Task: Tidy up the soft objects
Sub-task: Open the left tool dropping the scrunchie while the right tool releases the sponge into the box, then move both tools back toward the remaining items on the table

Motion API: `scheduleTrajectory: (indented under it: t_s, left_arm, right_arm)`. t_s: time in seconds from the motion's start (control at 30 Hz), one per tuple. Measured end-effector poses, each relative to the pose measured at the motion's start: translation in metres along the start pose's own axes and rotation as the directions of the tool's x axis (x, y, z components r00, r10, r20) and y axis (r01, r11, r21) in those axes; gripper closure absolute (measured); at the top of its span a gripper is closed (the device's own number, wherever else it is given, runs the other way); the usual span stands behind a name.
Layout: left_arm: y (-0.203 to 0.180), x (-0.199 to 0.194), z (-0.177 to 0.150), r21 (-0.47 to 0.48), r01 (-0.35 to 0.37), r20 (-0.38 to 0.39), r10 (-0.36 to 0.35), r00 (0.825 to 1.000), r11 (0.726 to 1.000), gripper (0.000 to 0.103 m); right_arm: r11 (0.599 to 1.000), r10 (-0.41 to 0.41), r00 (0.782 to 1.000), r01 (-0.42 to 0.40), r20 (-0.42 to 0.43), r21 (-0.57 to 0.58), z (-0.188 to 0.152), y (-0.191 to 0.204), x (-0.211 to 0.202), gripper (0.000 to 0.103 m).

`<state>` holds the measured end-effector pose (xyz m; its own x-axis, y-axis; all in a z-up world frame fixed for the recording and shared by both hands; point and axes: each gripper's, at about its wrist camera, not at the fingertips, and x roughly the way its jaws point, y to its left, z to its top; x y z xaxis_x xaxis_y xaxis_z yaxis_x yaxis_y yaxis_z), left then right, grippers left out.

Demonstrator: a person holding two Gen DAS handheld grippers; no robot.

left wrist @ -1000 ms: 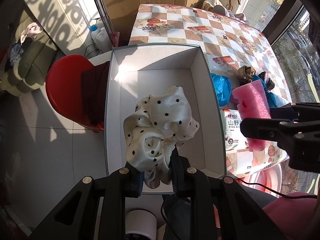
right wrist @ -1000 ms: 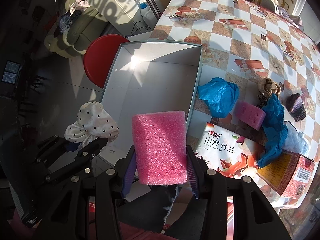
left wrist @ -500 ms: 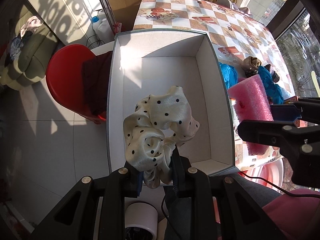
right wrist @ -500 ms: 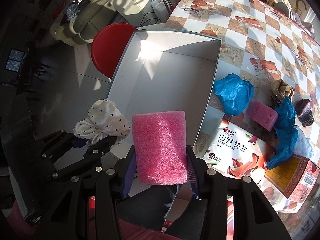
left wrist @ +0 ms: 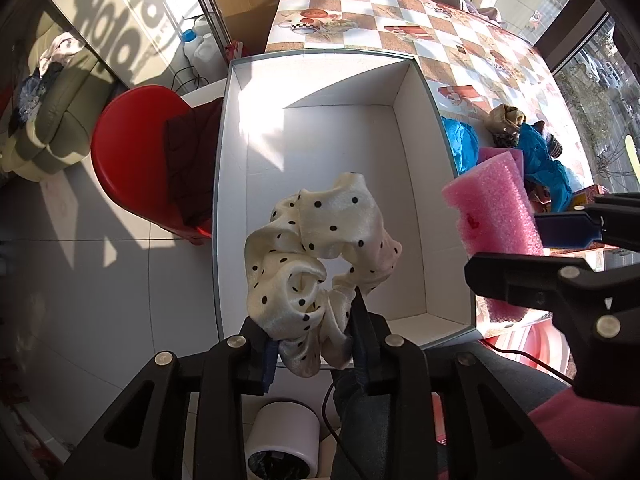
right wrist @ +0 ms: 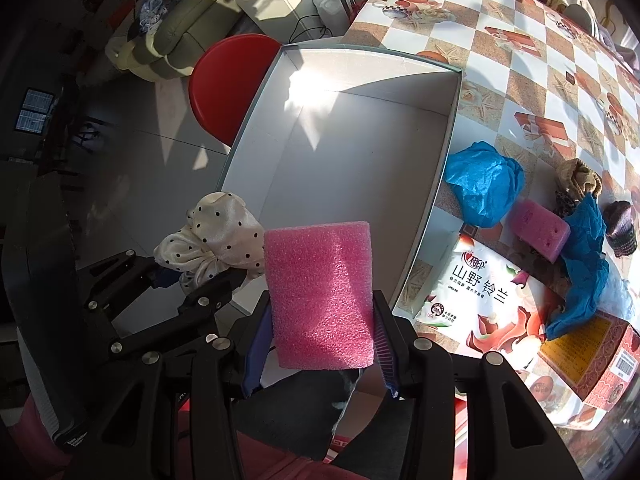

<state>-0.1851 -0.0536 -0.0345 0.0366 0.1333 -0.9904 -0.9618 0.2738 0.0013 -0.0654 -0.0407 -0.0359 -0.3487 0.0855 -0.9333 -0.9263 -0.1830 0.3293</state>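
My left gripper is shut on a cream polka-dot scrunchie and holds it above the near end of an empty white box. My right gripper is shut on a pink foam block, held over the box's near right corner. The foam block also shows at the right of the left wrist view. The scrunchie shows at the left of the right wrist view.
On the checkered table right of the box lie a blue cloth, a smaller pink sponge, another blue cloth, brown knit items and printed cartons. A red stool stands left of the box.
Both grippers have moved forward and left toward the box with their objects still held. The box now looms larger under the scrunchie and foam.
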Motion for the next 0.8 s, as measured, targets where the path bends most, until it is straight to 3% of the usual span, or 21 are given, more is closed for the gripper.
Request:
scheduleTrajectory:
  t_s: [0.17,0.23,0.3,0.37,0.4,0.43,0.5,0.6,0.8]
  left_arm:
    - [-0.002,0.001,0.001,0.006,-0.012,-0.004,0.012,1.0,1.0,0.042]
    - [-0.002,0.002,0.002,0.009,-0.016,-0.008,0.016,1.0,1.0,0.034]
    - [-0.002,0.002,0.003,0.007,-0.015,-0.005,0.015,1.0,1.0,0.022]
    - [-0.001,0.003,0.004,-0.002,0.007,-0.001,-0.007,1.0,1.0,0.018]
    - [0.0,0.003,0.005,-0.008,0.016,0.0,-0.016,1.0,1.0,0.015]
    - [0.001,0.003,0.005,-0.014,0.02,0.003,-0.02,1.0,1.0,0.015]
    - [0.004,0.002,0.009,-0.034,0.024,0.009,-0.023,1.0,0.999,0.014]
    - [0.01,-0.005,0.015,-0.076,0.085,0.044,-0.082,0.996,0.993,0.013]
    - [-0.008,-0.014,0.037,-0.041,0.162,0.06,-0.16,0.985,0.986,0.011]
  right_arm:
    - [1.0,0.004,1.0,-0.004,0.0,0.009,0.0,-0.002,0.0,0.052]
    - [1.0,0.005,1.0,-0.005,0.007,0.012,0.0,-0.003,-0.001,0.025]
    - [1.0,0.006,1.0,-0.006,0.023,0.012,0.0,-0.003,-0.005,0.023]
    - [1.0,0.006,1.0,-0.007,0.028,0.015,0.0,-0.004,-0.006,0.023]
    - [1.0,0.005,1.0,-0.005,0.025,0.02,0.0,-0.005,-0.005,0.016]
    - [1.0,0.003,1.0,-0.004,0.019,0.028,0.0,-0.007,-0.004,0.0]
    - [0.999,0.009,1.0,-0.009,0.017,0.047,-0.001,-0.011,-0.005,0.0]
    - [0.997,-0.001,1.0,-0.002,0.028,0.079,-0.003,-0.02,-0.008,0.0]
    - [0.977,-0.017,0.995,-0.004,0.096,0.213,-0.012,-0.059,-0.031,0.0]
